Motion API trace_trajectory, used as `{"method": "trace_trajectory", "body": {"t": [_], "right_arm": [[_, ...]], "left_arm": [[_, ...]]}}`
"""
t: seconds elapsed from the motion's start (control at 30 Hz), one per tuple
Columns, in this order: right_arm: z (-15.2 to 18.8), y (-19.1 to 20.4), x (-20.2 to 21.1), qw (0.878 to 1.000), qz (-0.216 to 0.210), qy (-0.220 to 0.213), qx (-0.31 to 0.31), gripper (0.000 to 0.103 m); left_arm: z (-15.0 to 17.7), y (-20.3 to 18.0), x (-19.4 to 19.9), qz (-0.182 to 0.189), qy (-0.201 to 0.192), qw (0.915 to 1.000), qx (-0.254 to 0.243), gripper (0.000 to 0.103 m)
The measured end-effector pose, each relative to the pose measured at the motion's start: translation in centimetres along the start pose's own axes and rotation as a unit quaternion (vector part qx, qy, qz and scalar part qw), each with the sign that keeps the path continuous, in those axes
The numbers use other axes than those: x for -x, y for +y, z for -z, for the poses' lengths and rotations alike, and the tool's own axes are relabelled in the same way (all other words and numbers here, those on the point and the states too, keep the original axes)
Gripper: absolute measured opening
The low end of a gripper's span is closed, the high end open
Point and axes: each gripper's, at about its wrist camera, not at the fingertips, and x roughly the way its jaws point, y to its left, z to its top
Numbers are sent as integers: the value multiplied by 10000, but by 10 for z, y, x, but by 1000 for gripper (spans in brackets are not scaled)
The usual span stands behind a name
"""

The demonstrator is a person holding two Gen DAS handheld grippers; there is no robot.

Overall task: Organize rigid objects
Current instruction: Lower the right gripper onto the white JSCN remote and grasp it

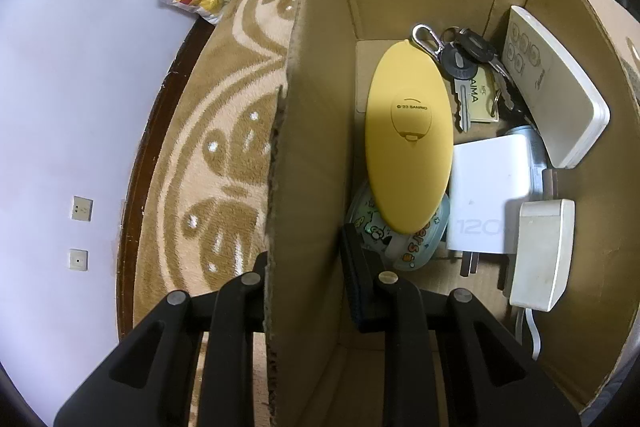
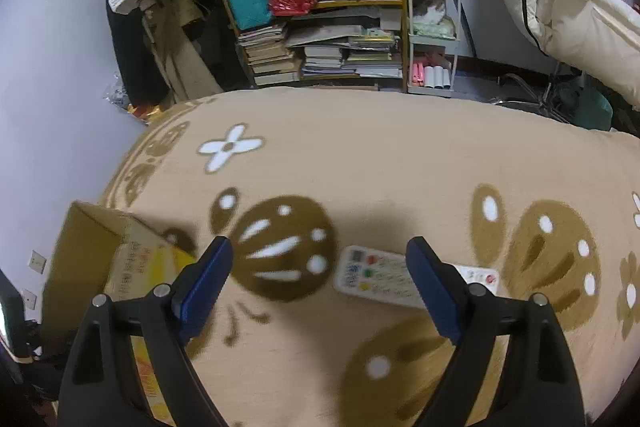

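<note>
My left gripper (image 1: pixel 306 247) is shut on the side wall of an open cardboard box (image 1: pixel 316 107), one finger outside and one inside. In the box lie a yellow oval case (image 1: pixel 408 139), a bunch of keys (image 1: pixel 464 67), a white remote (image 1: pixel 556 87), a white charger block (image 1: pixel 492 195), a white adapter (image 1: pixel 540 255) and a round patterned item (image 1: pixel 400 243) under the case. My right gripper (image 2: pixel 320 247) stands open above the blanket with nothing between its fingers. A white remote with coloured buttons (image 2: pixel 376 279) lies on the blanket just beyond them. The box (image 2: pixel 92 259) is at its left.
A tan patterned blanket (image 2: pixel 400 155) covers the surface. A second small white item (image 2: pixel 482 275) lies behind the right finger. A crowded bookshelf (image 2: pixel 320 27), a white cart (image 2: pixel 432 27) and hanging bedding (image 2: pixel 580 7) stand beyond the far edge. A wall (image 1: pixel 60 107) is at left.
</note>
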Motion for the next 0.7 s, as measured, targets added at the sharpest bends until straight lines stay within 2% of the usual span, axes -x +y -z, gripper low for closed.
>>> {"method": "trace_trajectory", "body": {"t": [0.2, 0.27, 0.33, 0.5, 0.7], "right_arm": [[2, -34, -16, 9999, 95, 67, -37, 92], [2, -42, -20, 9997, 242, 85, -20, 92], [2, -42, -21, 9991, 354, 59, 238, 92], [1, -39, -29, 9980, 136, 239, 564, 92], [6, -40, -45, 9964, 242, 497, 646, 92]], "left_arm": [[0, 0, 0, 31, 23, 10000, 41, 23], [-1, 0, 1, 28, 14, 10000, 34, 23], [0, 1, 2, 35, 3, 10000, 34, 23], [1, 3, 2, 37, 2, 10000, 31, 23], [2, 4, 2, 31, 2, 10000, 21, 23]]}}
